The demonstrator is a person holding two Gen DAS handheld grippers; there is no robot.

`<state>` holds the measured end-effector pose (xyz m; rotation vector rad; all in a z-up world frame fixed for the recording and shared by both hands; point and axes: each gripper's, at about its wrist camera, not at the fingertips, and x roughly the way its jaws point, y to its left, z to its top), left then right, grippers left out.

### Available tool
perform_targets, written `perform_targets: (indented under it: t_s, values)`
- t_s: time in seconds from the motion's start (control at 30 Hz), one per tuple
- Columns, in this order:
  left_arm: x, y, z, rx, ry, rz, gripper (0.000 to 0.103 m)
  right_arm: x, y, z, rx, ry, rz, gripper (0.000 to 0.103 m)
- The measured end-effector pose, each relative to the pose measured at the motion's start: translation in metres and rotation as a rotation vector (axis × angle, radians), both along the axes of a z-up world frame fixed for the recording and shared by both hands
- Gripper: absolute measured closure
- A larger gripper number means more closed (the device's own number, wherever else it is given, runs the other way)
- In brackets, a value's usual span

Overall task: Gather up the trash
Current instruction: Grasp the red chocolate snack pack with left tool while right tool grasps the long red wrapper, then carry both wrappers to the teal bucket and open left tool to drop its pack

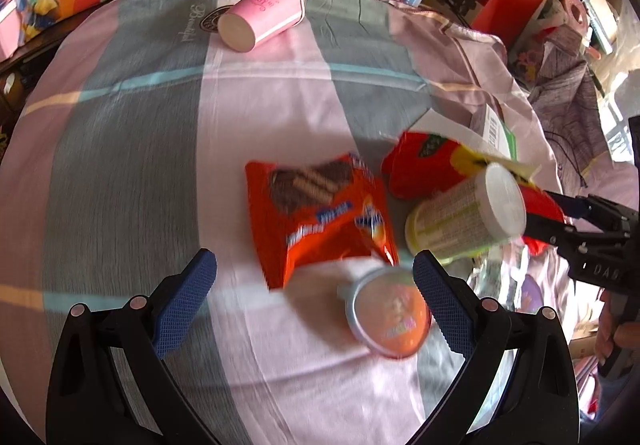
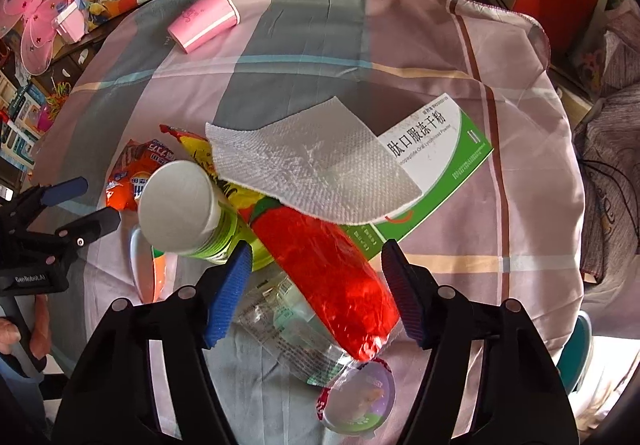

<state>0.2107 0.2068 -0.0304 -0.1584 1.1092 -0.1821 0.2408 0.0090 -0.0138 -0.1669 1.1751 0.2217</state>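
Left gripper (image 1: 314,297): jaws spread wide, gripping nothing; it hangs tilted down over the cloth, just above the orange-lidded cup (image 1: 390,315).
Right gripper (image 2: 316,293): jaws apart, straddling the red wrapper (image 2: 328,269) without pinching it; pointed down over the pile.
Holder's hand (image 1: 616,337): partly seen on the right gripper's handle; pose otherwise unclear.
Near trash: clear plastic wrapper (image 2: 288,329) and a purple-lidded cup (image 2: 360,399) under the red wrapper.
Middle trash: green bottle (image 2: 188,211) with white cap lying tilted against the red wrapper; orange biscuit packet (image 1: 320,221) just beside it.
Farther trash: paper towel (image 2: 304,161) draped over a green-and-white box (image 2: 448,149).
Far edge: pink paper cup (image 1: 262,15) on its side, well apart from the pile.
Surface: striped tablecloth (image 1: 132,149).
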Motion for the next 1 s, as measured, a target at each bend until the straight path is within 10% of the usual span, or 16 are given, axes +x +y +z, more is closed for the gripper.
perform_targets:
  t_s: [0.07, 0.17, 0.5, 0.73, 1.0]
  values:
    - [0.010, -0.003, -0.001, 0.006, 0.008, -0.013, 0.004, 0.002, 0.001, -0.004, -0.005, 0.004, 0.004, 0.047]
    - [0.022, -0.008, -0.007, 0.009, 0.023, -0.025, 0.004, 0.001, 0.002, -0.008, -0.025, 0.010, 0.021, 0.096]
    - [0.038, -0.027, -0.034, 0.030, 0.053, -0.045, 0.005, -0.017, -0.029, 0.000, 0.064, 0.012, -0.025, 0.097]
    - [0.021, -0.024, -0.023, 0.048, -0.022, -0.006, 0.055, -0.025, -0.048, 0.000, 0.113, 0.015, -0.058, 0.097]
    - [-0.008, -0.020, 0.003, 0.059, -0.100, 0.059, 0.071, -0.042, -0.063, 0.013, 0.155, -0.013, -0.060, 0.097]
